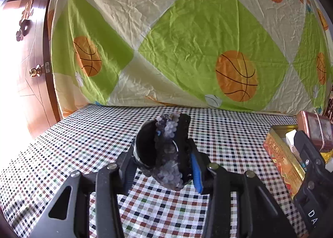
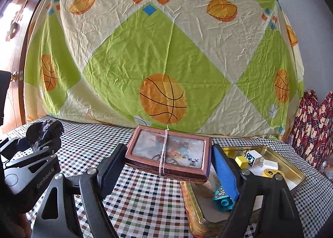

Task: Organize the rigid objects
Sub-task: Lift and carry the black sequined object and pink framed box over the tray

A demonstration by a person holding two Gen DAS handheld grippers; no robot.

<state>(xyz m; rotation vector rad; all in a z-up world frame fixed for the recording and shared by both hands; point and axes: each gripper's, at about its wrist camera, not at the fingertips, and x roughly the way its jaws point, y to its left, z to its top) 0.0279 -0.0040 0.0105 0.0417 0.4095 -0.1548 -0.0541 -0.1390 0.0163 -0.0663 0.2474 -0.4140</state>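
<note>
1. Right now we hold two things at once. Our left gripper [image 1: 164, 167] pinches a dark round object with a beaded purple-grey band [image 1: 166, 146], lifted just above the checked tablecloth [image 1: 104, 134].
2. Our right gripper [image 2: 168, 165] is clamped across the short ends of a flat pink-framed case [image 2: 167, 152], which has a string tied round its middle. It hangs over the near-left corner of the golden tin [image 2: 299, 173].
3. We judge the case to be stiff and fairly light, with hard edges that give the pads a firm seat. Its glossy front looks slippery, so the ends are the better hold, and we keep it level so it does not swing in the grip.
4. That string may catch on the tin's rim, so we would lower the case flat and clear of the wall.
5. Inside the tin lie small toy blocks: a yellow one [image 2: 241, 160], a white one with a dark face [image 2: 252, 158], a yellow smiley piece [image 2: 270, 172] and a blue one [image 2: 222, 198]. They look hard and light, and could shift if the case is set on them.
6. As for the beaded object, its core looks rigid, but the beads seem bumpy and possibly loose. We would squeeze on the dark body, not the beads, and avoid pressing hard.
7. What exactly that object is, we cannot tell from either view.
</note>
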